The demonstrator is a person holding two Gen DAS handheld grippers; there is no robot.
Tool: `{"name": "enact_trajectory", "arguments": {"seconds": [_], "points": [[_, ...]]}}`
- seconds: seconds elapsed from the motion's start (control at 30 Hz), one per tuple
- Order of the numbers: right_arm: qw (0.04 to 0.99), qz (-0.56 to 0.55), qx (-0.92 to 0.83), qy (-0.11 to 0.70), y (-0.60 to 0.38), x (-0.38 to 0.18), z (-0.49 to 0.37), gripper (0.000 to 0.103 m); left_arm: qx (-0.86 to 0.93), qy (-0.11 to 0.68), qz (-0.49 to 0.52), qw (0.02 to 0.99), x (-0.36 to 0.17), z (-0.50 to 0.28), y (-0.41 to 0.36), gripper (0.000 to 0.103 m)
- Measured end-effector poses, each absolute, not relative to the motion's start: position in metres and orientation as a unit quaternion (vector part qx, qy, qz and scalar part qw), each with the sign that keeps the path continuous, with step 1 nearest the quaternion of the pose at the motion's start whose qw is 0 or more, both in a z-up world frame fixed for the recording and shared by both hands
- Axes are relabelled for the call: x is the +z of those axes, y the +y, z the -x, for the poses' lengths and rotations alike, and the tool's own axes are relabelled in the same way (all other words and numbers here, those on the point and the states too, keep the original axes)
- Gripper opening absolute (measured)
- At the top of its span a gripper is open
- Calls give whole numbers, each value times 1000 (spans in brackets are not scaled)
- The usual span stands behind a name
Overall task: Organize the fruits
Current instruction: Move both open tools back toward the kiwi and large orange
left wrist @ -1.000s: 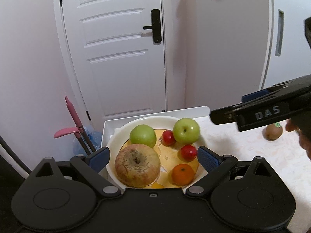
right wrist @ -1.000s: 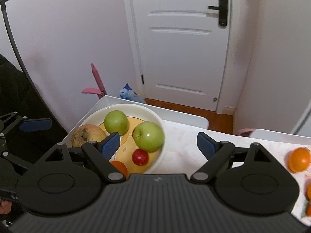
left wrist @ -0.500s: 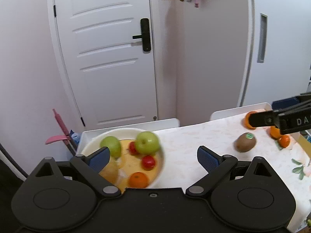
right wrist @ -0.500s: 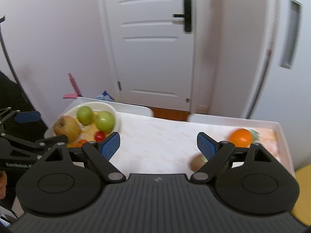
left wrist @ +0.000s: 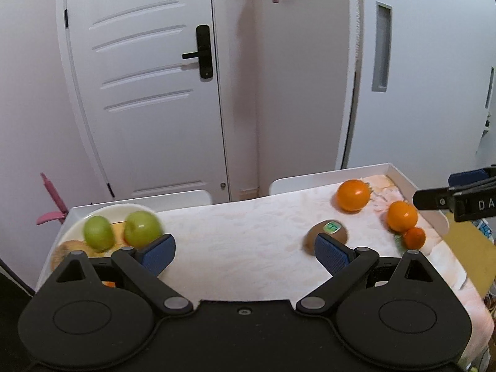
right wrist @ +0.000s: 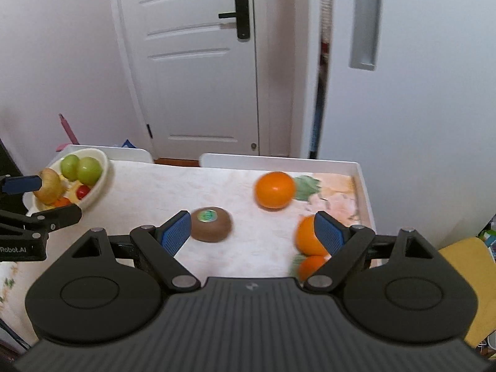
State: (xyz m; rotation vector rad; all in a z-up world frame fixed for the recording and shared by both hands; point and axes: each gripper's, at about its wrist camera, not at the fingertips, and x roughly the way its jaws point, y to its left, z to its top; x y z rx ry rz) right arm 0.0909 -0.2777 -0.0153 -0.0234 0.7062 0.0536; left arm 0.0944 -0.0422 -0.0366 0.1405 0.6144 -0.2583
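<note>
Table (right wrist: pixel 217 257) holds everything: bowl (right wrist: pixel 104 167) of fruit at its left end, three oranges (right wrist: pixel 274 189) right of the bowl, kiwi (right wrist: pixel 211 224) between. Right gripper (right wrist: pixel 252 232) and left gripper (left wrist: pixel 245 249) hang spread, empty. Likely step: fetching the kiwi; next, straddle and pinch it.

In my left wrist view, my left finger (left wrist: pixel 156 253) covers the near rim of the bowl (left wrist: pixel 93 212), and the two green apples (left wrist: pixel 141 228) are motion-blurred. My right finger pad (left wrist: pixel 330 254) hides the near edge of the kiwi (left wrist: pixel 325 232). My right gripper (left wrist: pixel 458 198) is cut off by the right picture edge. In my right wrist view, my right finger (right wrist: pixel 328 235) overlaps the blurred middle orange (right wrist: pixel 305 237); the smallest orange (right wrist: pixel 310 266) is half hidden.
</note>
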Motion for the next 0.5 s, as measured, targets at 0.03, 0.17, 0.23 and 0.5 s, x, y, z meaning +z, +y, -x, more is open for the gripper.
{"name": "enact_trajectory", "arguments": {"seconds": [0.03,0.17,0.23,0.5], "points": [[938,12,25,347,-284,-17,-92,101,-127,300,-66,943,-38,-95,-50,99],[936,14,27,351,-307,-28,-98,101,-128,305,-60,942,-48,-103,-77,99],[935,13,27,354,-317,-34,-100,101,-129,310,-55,940,-54,-109,-90,99],[931,21,46,361,-344,-65,-116,100,-123,330,-55,934,-85,-136,-136,99]]}}
